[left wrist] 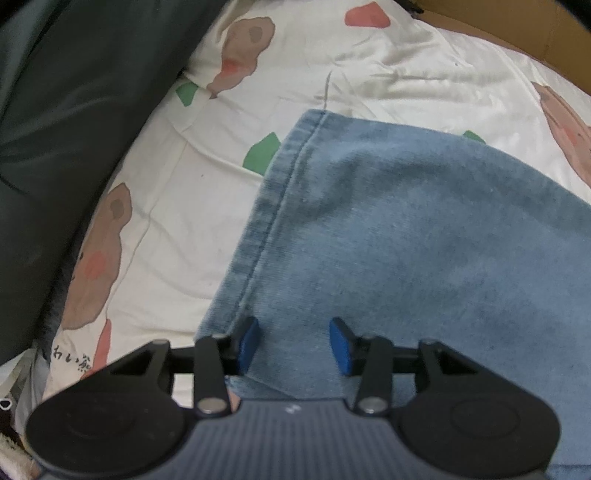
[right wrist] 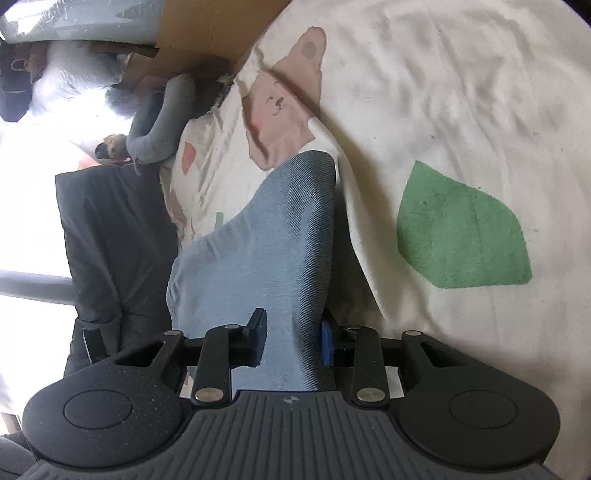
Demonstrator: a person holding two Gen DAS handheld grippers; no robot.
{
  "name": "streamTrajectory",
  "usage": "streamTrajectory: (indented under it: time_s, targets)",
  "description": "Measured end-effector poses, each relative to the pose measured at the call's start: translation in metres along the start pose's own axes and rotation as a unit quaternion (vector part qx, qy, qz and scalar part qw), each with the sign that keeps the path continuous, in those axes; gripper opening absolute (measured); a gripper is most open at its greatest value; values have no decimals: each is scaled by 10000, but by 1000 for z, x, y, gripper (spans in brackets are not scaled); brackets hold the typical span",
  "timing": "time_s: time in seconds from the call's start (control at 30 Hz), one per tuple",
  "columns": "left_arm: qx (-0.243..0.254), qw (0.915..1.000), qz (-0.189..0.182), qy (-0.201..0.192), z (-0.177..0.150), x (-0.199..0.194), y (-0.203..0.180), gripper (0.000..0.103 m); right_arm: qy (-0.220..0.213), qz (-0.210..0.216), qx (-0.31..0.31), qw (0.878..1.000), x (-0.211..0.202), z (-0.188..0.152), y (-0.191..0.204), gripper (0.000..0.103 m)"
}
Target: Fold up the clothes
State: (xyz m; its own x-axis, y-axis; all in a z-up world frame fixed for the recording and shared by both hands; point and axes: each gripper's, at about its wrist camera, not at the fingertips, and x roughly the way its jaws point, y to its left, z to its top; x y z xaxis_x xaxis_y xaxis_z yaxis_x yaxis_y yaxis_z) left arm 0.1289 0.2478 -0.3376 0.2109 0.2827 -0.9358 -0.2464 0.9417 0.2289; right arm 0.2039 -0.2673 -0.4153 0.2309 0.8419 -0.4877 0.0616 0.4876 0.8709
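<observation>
Ribbed grey plastic and black linkage arms fill the bottom of both views; from them blue rubbery pads reach forward. At the bottom of the left wrist view the left gripper (left wrist: 294,345) stands with its fingers well apart, hovering over the jeans (left wrist: 406,236) and gripping nothing; the denim passes beneath and between the pads, its stitched hem seam running from the left pad up toward the top centre of the frame. That cloth is faded light blue, soft and slightly mottled, lying fairly flat across the lower right of the view.

In the right wrist view the right gripper (right wrist: 293,341) has a raised fold of the jeans (right wrist: 266,240) between its pads; the right pad presses against the denim, the left pad sits just beside it, so it appears clamped on the fold; the cloth rises as a twill-ribbed ridge toward the frame's centre.

Under everything lies a bed sheet (left wrist: 388,70), cream cotton, creased, printed with pink-brown bears and green leaf shapes; a dark, smooth, faintly glossy fabric (left wrist: 66,122) fills the upper left of the left view; brown cardboard (right wrist: 207,29) shows at the top of the right view.
</observation>
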Motion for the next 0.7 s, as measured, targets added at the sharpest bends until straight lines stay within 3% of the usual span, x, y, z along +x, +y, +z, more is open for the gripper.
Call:
streamTrajectory:
  time_s: [0.33,0.57,0.7]
  targets:
    - [29,10000,5,-82,-1,4,-4,50,121,-261,-86,9995,21,-2,5,33]
    - [-48,9999,-79,-119,0,5,-1,51,83,307,323,9990,11,-3,-3,33]
    - [-16,9999,-88,-142,-1,6,-2,51,111,10,251,9996,20,-4,-1,30]
